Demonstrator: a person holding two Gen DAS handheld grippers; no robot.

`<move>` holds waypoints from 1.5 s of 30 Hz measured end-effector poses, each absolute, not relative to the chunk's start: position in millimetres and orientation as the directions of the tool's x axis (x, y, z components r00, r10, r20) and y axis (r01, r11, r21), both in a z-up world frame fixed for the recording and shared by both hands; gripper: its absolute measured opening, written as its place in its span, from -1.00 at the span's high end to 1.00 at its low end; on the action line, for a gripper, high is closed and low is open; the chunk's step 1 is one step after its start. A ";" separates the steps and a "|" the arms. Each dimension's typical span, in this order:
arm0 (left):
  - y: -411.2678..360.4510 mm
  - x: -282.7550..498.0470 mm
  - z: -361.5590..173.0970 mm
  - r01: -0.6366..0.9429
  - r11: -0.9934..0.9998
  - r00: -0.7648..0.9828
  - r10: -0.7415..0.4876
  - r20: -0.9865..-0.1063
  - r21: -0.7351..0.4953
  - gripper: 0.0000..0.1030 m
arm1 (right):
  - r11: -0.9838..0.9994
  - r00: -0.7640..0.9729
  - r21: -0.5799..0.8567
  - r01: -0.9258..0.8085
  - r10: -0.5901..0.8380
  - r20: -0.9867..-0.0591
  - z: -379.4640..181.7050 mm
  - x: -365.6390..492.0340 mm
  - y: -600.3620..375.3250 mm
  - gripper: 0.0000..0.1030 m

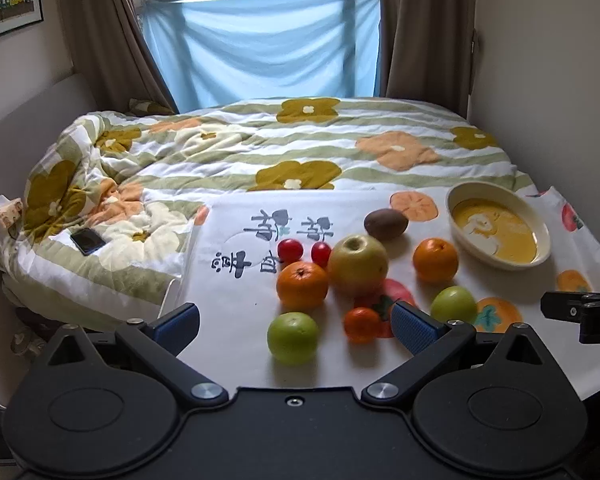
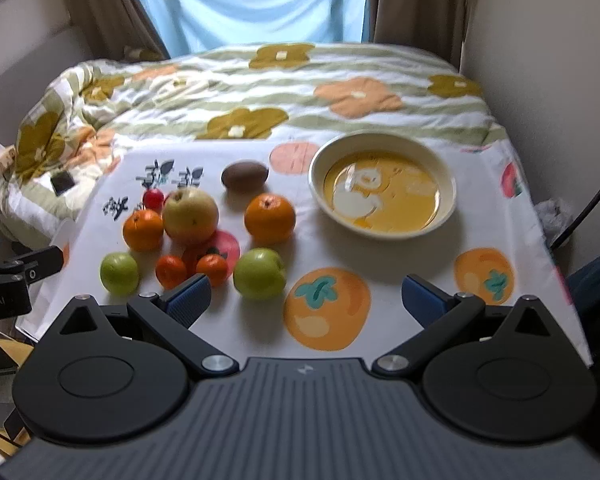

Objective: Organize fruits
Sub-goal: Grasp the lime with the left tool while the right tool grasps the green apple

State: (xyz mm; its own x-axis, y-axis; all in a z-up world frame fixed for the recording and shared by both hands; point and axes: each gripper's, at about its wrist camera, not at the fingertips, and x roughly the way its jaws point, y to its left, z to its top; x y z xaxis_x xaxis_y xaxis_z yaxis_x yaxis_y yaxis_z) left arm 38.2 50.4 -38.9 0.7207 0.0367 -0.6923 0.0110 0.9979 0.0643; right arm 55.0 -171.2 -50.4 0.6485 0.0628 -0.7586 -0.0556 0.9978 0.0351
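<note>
Left gripper, right gripper: jaws spread, empty. Round green apple lower centre; straddle squarely, then cream oval bowl upper right.

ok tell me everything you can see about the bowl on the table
The shallow cream-rimmed round bowl, glossy like glazed ceramic, has a yellow-orange inside with a white cartoon figure printed on the bottom. It sits upright and empty at the far right of the white fruit-print tablecloth, resting on the cloth alone. No fruit touches it; the large orange and brown kiwi lie apart to its left. Neither gripper is near it.
</note>
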 end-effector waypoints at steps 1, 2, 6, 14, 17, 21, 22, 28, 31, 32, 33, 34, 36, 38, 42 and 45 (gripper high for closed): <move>53.8 41.1 -43.6 0.012 0.998 0.718 0.035 -0.695 0.063 -1.00 | 0.998 0.646 0.036 -0.057 0.064 -0.761 -56.5 57.3 -168.1 -1.00; 57.1 43.5 -48.3 0.014 0.998 0.717 0.034 -0.696 0.064 -1.00 | 0.998 0.647 0.039 -0.056 0.066 -0.760 -62.7 59.1 -165.2 -1.00; 67.3 56.4 -69.7 0.039 0.995 0.710 0.034 -0.703 0.087 -1.00 | 0.997 0.638 0.065 -0.050 0.082 -0.766 -83.8 69.1 -161.4 -1.00; 74.3 79.1 -113.9 0.125 0.988 0.660 -0.015 -0.751 0.089 -0.88 | 0.998 0.618 0.042 -0.056 0.068 -0.783 -130.6 91.6 -147.1 -1.00; 71.8 86.3 -129.0 0.152 0.984 0.637 -0.022 -0.770 0.097 -0.79 | 0.997 0.616 0.025 -0.072 0.064 -0.785 -143.0 97.9 -141.8 -1.00; 68.7 95.4 -142.2 0.164 0.982 0.626 -0.031 -0.779 0.093 -0.69 | 0.995 0.617 -0.003 -0.098 0.058 -0.785 -155.0 106.4 -134.0 -1.00; 67.9 97.3 -144.7 0.168 0.982 0.624 -0.037 -0.781 0.087 -0.67 | 0.995 0.616 -0.009 -0.103 0.057 -0.785 -157.4 108.1 -132.5 -1.00; 63.4 109.4 -153.5 0.173 0.980 0.607 -0.030 -0.794 0.095 -0.39 | 0.992 0.596 -0.006 -0.123 0.069 -0.800 -167.1 118.3 -128.2 -1.00; 65.1 115.1 -156.0 0.162 0.983 0.598 -0.031 -0.801 0.083 -0.23 | 0.991 0.597 -0.009 -0.134 0.073 -0.799 -166.7 120.2 -127.2 -1.00; 66.1 116.4 -156.9 0.160 0.984 0.593 -0.035 -0.804 0.075 -0.13 | 0.990 0.596 -0.010 -0.138 0.074 -0.799 -166.6 121.5 -127.2 -1.00; 66.4 116.7 -157.1 0.158 0.985 0.591 -0.041 -0.805 0.065 -0.13 | 0.990 0.595 -0.010 -0.140 0.076 -0.800 -166.8 122.0 -126.8 -1.00; 66.5 116.5 -157.1 0.156 0.986 0.592 -0.042 -0.805 0.064 -0.13 | 0.990 0.592 -0.010 -0.141 0.076 -0.802 -167.1 123.3 -127.1 -0.98; 65.1 115.7 -157.0 0.157 0.985 0.593 -0.036 -0.804 0.072 -0.13 | 0.990 0.587 -0.010 -0.140 0.075 -0.806 -168.0 125.3 -127.0 -0.98; 64.7 115.3 -156.9 0.152 0.986 0.594 -0.034 -0.804 0.071 -0.12 | 0.991 0.581 0.001 -0.135 0.080 -0.810 -169.3 127.6 -127.7 -0.97; 68.2 113.7 -155.7 0.147 0.988 0.588 -0.041 -0.808 0.056 -0.12 | 0.990 0.571 0.013 -0.142 0.093 -0.815 -172.0 130.5 -126.9 -0.82; 69.6 110.0 -155.5 0.156 0.985 0.585 -0.037 -0.810 0.067 -0.12 | 0.986 0.577 0.009 -0.165 0.103 -0.810 -171.2 131.4 -124.2 -0.77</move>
State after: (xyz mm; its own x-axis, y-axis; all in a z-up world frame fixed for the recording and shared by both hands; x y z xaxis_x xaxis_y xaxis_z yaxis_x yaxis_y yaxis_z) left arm 110.0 69.6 -155.5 0.5852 -0.0372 -0.8101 0.1559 0.9855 0.0674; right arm 131.4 -124.2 -171.2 0.5766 0.1034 -0.8104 -0.1646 0.9863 0.0086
